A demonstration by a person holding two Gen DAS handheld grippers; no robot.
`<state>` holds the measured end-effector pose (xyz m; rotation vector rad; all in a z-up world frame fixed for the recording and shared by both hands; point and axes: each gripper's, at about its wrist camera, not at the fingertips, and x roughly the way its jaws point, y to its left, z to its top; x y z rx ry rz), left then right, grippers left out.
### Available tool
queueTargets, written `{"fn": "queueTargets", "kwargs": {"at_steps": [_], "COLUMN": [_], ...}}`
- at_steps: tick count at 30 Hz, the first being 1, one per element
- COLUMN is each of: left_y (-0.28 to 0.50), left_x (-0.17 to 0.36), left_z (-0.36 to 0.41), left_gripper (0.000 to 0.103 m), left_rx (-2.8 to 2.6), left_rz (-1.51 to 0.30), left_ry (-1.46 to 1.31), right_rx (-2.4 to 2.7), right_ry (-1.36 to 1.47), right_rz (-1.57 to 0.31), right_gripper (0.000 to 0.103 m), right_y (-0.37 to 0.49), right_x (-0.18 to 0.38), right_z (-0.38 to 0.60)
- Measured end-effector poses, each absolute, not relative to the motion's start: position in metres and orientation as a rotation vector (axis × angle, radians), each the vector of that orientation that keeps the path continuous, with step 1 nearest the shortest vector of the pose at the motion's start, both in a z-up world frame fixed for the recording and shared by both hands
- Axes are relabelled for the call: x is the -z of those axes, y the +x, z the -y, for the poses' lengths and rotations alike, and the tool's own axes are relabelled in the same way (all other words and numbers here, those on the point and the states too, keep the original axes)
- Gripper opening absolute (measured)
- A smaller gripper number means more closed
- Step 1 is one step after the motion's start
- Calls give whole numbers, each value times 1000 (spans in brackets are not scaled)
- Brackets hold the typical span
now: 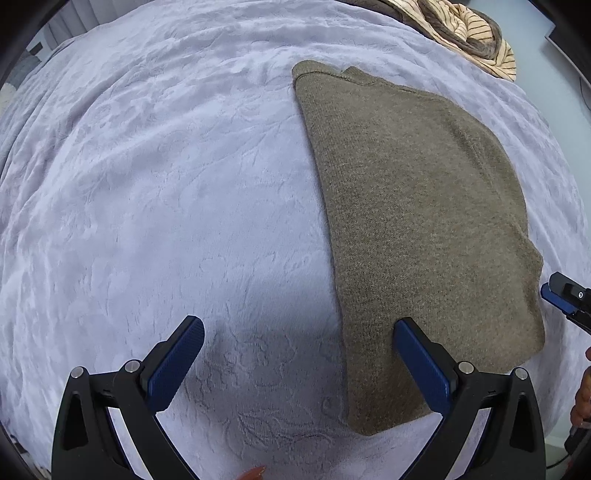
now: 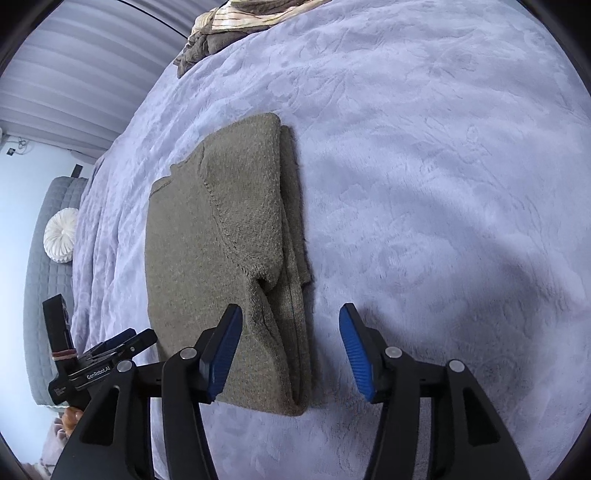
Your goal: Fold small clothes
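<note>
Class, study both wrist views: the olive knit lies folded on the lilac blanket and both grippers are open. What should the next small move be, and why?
Probably lift both grippers clear. The olive knit lies folded in a neat stack on the blanket; the left gripper and right gripper stand open, gripping nothing. More clothes wait at the far edge.

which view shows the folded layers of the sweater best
The right wrist view. It looks along the sweater edge where the stacked layers and a sleeve seam show. The left wrist view shows the sweater only as one flat, smooth top surface, its layered edge out of sight.
</note>
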<state>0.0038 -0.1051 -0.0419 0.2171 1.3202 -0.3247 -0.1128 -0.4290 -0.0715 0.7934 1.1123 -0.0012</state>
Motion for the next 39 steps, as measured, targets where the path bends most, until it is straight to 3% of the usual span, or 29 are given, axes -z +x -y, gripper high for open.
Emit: {"fn": "queueTargets", "kwargs": {"at_steps": [13, 24, 39], "left_y": [24, 65, 75], "left_x": [46, 46, 68], "left_z": [122, 125, 160], "left_gripper": [103, 103, 103], "left_rx": [350, 485, 512], "left_rz": [-1353, -1405, -1439], "left_ry": [226, -8, 7], "right_rx": [-54, -130, -207], "right_ry": [801, 859, 864], "right_rz": [-1134, -1154, -1192], "right_gripper": [63, 63, 63], "right_y": [-93, -69, -43], "right_x": [81, 97, 111], "right_z": [442, 452, 452]}}
